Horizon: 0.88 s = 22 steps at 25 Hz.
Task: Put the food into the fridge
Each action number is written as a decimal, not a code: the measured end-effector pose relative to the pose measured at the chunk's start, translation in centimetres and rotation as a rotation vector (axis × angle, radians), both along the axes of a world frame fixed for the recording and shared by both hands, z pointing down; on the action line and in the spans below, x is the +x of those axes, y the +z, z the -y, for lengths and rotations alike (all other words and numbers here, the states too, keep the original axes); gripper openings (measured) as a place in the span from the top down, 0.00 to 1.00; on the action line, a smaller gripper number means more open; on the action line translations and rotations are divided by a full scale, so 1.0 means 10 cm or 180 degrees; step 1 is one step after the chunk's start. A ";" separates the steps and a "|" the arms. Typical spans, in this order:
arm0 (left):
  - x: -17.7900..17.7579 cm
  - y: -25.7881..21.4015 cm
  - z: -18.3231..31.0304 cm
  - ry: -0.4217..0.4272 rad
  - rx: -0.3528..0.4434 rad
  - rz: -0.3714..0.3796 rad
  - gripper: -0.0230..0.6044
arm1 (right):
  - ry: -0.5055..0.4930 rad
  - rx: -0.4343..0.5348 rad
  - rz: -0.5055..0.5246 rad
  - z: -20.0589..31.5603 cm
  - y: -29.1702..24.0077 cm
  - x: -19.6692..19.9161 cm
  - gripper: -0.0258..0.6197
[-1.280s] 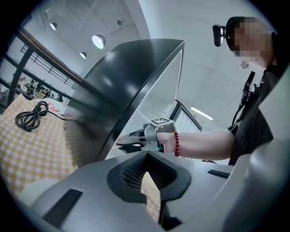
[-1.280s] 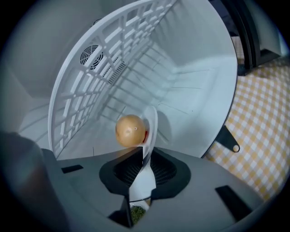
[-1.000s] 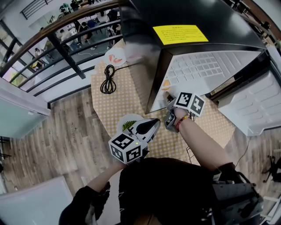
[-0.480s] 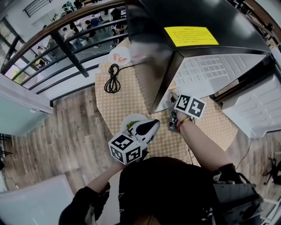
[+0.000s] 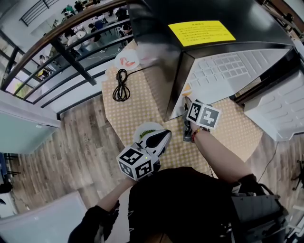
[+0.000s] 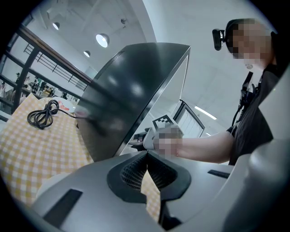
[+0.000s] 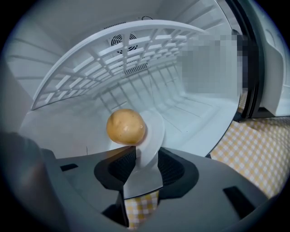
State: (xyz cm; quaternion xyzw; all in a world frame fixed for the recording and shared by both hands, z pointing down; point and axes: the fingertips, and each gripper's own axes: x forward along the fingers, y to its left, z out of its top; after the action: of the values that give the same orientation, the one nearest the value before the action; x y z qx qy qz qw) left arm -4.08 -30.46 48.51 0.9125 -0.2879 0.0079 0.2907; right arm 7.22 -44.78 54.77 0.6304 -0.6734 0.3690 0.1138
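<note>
A table under a yellow checked cloth (image 5: pixel 137 107) stands on a wood-plank floor (image 5: pixel 71 142). A dark railing (image 5: pixel 66 47) runs along the far left, and a coiled black cable (image 5: pixel 120 86) lies on the cloth. The left gripper (image 6: pixel 146 158), its tips pressed together and empty, hangs over a white plate of greens (image 5: pixel 144 129). To the right, inside the open black fridge (image 5: pixel 199 14), the right gripper (image 7: pixel 138 161) pinches the rim of a white plate (image 7: pixel 152 136) carrying a round tan potato (image 7: pixel 126 127). Neither gripper has shifted noticeably since a second ago.

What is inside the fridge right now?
A round tan food on a white plate, its rim clamped by the right hand-held gripper, under a white shelf. The gripper body covers the front floor of the fridge.
</note>
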 end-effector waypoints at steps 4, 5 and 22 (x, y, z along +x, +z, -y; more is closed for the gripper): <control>-0.01 -0.06 -0.04 0.0077 0.0126 -0.0146 0.95 | -0.0012 0.0038 -0.0206 -0.01 -0.02 0.00 0.72; -0.01 -0.10 -0.06 0.0098 0.0185 -0.0209 0.95 | -0.0010 0.0032 -0.0225 -0.01 -0.01 0.00 0.71; -0.14 -0.16 -0.17 -0.0052 0.0317 -0.0363 0.95 | -0.0196 -0.0049 -0.0752 -0.02 0.02 0.00 0.64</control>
State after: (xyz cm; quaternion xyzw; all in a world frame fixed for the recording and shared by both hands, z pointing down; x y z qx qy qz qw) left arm -5.48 -28.74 46.94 0.9224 -0.2782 -0.0609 0.2610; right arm 7.21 -44.55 54.96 0.6476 -0.6715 0.2936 0.2085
